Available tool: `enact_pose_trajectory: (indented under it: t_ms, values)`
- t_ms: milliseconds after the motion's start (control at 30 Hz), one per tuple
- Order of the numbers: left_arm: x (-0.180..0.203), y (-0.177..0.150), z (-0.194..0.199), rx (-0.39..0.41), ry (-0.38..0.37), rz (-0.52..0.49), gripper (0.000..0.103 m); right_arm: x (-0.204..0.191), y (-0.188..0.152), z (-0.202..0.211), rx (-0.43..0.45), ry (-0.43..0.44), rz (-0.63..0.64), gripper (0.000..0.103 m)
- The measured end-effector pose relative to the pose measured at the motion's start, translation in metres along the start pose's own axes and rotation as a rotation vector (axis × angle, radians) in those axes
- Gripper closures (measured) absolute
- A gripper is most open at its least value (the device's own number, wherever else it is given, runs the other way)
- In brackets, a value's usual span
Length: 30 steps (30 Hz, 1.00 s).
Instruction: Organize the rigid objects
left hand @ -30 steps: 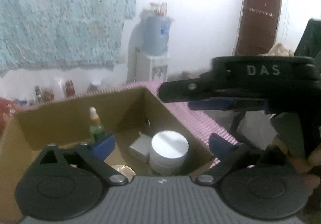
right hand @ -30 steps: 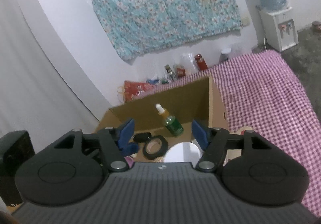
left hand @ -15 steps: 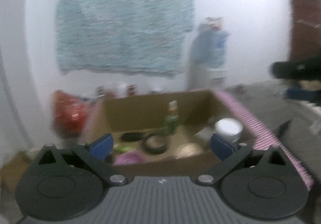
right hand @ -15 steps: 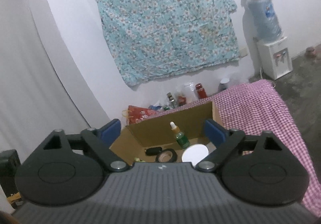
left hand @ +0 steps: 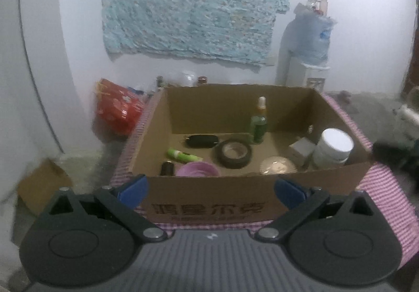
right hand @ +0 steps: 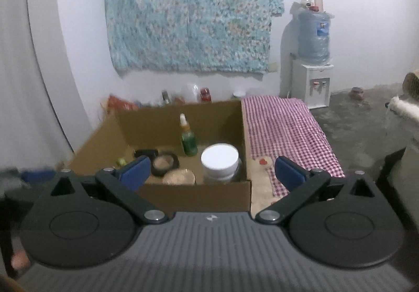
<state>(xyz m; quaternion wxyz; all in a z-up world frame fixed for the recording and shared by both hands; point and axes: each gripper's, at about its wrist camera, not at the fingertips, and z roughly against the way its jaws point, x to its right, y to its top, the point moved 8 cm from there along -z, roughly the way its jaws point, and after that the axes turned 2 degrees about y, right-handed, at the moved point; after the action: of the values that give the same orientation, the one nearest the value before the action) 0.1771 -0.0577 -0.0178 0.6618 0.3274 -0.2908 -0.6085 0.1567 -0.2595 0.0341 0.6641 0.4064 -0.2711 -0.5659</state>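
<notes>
An open cardboard box stands on a checked cloth. Inside it are a green dropper bottle, a white-lidded jar, a tape roll, a black case, a green tube, a purple bowl and a small white box. My left gripper is open and empty in front of the box's near wall. My right gripper hovers before the box, near the jar and bottle. Its jaws are opening and hold nothing.
The purple checked cloth stretches to the right of the box, with a small pale item on it. A water dispenser stands at the back wall. A red bag and small bottles sit behind the box.
Both grippers have drawn back from the box, which now looks smaller. The right jaws have spread wide. The left view swung from the box's right corner to its front wall.
</notes>
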Motion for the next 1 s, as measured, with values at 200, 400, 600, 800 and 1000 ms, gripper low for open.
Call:
enact_pose_trajectory:
  t_ms: [200,400,600,800,1000]
  values:
    - [-0.003,0.005,-0.005,-0.028,0.029,-0.009,0.000,-0.027,0.000,-0.024,-0.045,-0.009,0.054,0.002]
    - [-0.008,0.008,-0.007,-0.036,0.028,0.004,0.000,-0.025,0.001,-0.036,-0.063,-0.023,0.046,0.002]
    - [-0.006,0.010,-0.009,-0.043,0.034,-0.003,0.000,-0.020,0.000,-0.044,-0.079,-0.026,0.049,0.002]
    - [-0.005,0.009,-0.012,-0.052,0.042,-0.015,0.000,-0.016,-0.004,-0.052,-0.095,-0.026,0.038,0.002]
    - [-0.007,0.010,-0.014,-0.056,0.044,-0.019,0.000,-0.014,-0.005,-0.056,-0.103,-0.021,0.037,0.002]
